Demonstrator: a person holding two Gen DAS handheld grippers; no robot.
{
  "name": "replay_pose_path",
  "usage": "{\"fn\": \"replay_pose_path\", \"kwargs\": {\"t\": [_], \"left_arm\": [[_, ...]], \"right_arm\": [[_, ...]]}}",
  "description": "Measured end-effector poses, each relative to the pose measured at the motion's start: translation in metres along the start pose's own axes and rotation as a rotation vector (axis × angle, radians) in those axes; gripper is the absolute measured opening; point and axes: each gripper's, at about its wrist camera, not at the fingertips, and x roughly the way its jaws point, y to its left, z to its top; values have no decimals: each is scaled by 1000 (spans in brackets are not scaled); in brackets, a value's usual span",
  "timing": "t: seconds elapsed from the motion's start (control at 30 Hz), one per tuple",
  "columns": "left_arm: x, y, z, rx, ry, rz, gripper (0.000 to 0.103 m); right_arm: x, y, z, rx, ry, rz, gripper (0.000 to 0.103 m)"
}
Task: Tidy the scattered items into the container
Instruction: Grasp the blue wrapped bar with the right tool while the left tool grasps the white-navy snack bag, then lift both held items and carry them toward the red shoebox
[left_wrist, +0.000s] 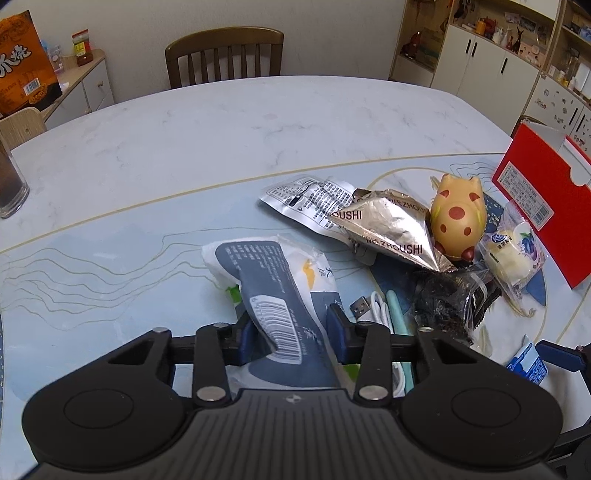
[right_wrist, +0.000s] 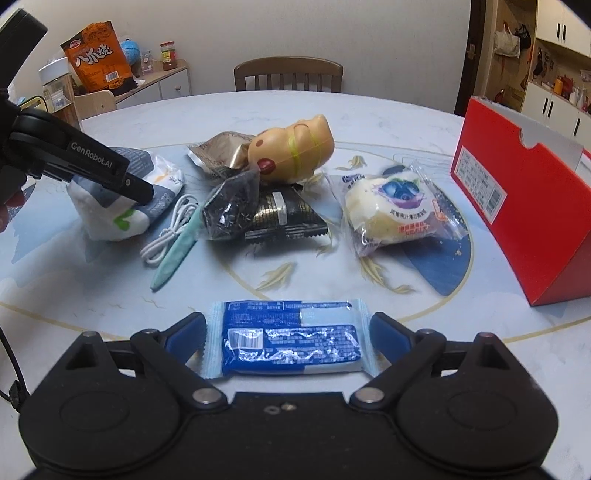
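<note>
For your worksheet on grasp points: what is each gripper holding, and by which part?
The left gripper pinches the white-and-grey pouch at its barcode end. The right gripper straddles the blue wafer packet, jaws open, holding nothing.

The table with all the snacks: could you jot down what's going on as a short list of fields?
surface: table with a blue patterned mat
container: red box, open top, standing at the right
left gripper: jaws around a grey-and-white packet, pads seemingly pressing it
right gripper: jaws wide either side of a blue wafer packet, not squeezing
also scattered: spotted pig toy, wrapped bun, white cable
in the box so far: cannot tell
</note>
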Motion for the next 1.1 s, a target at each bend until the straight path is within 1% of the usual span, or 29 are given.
{"fn": "replay_pose_path", "kwargs": {"t": [0.2,0.27,0.33,0.43,0.6,1.1], "left_arm": [[1,3,-1,-10,-4,-10,32],[1,4,-1,-19,-7,-15,30],[0,5,-2,-28,-8,-24,28],[-3,6,-2,-40,-9,-33,24],[-9,7,-2,-54,-18,-39,19],[-43,5,-5,-80,-63,-90,18]], "right_arm": [[0,-1,-2,-9,-2,1,93],[-1,-2,-1,-7,-3,0,89],[-2,-3,0,-6,-6,6,82],[-5,-6,3,7,-7,17,76],[-6,-6,5,-4,0,14,75],[-26,-11,11,14,-38,6,74]]}}
